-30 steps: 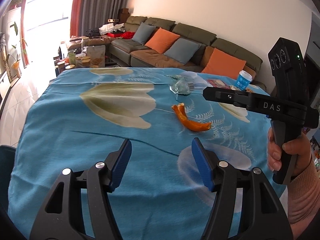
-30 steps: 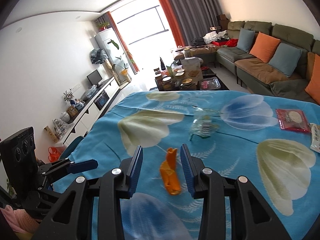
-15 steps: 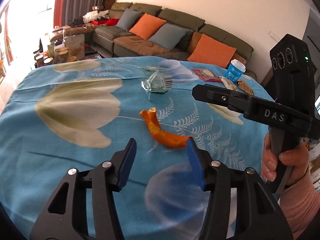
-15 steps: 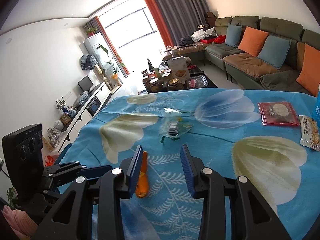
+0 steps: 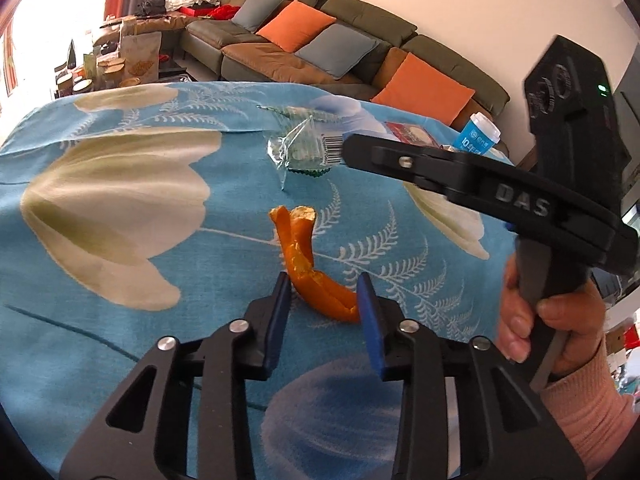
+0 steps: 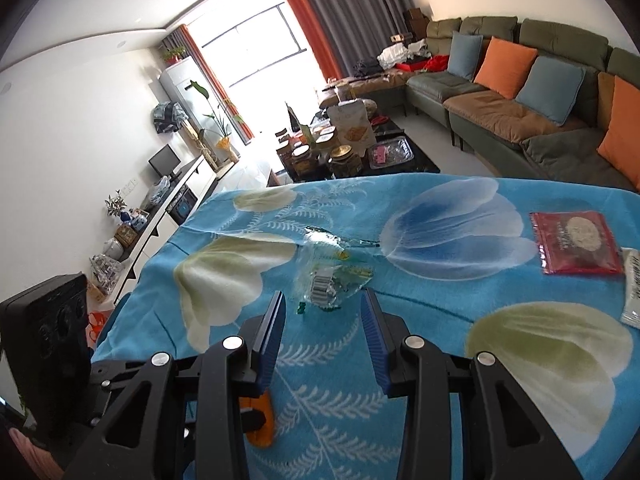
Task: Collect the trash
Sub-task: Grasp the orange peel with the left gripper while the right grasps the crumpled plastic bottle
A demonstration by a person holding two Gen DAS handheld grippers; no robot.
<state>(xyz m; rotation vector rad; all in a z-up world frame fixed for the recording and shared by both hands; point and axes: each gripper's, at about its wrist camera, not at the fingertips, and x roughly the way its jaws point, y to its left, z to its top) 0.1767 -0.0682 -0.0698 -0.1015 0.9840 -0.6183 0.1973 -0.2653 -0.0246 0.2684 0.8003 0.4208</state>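
Tools [image 5: 323, 300] – two; peel [image 5: 310, 268] – one

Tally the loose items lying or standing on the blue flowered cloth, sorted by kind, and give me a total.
Orange peel: 1
Clear plastic bag: 1
Red snack packet: 1
White snack packet: 1
Blue paper cup: 1
Total: 5
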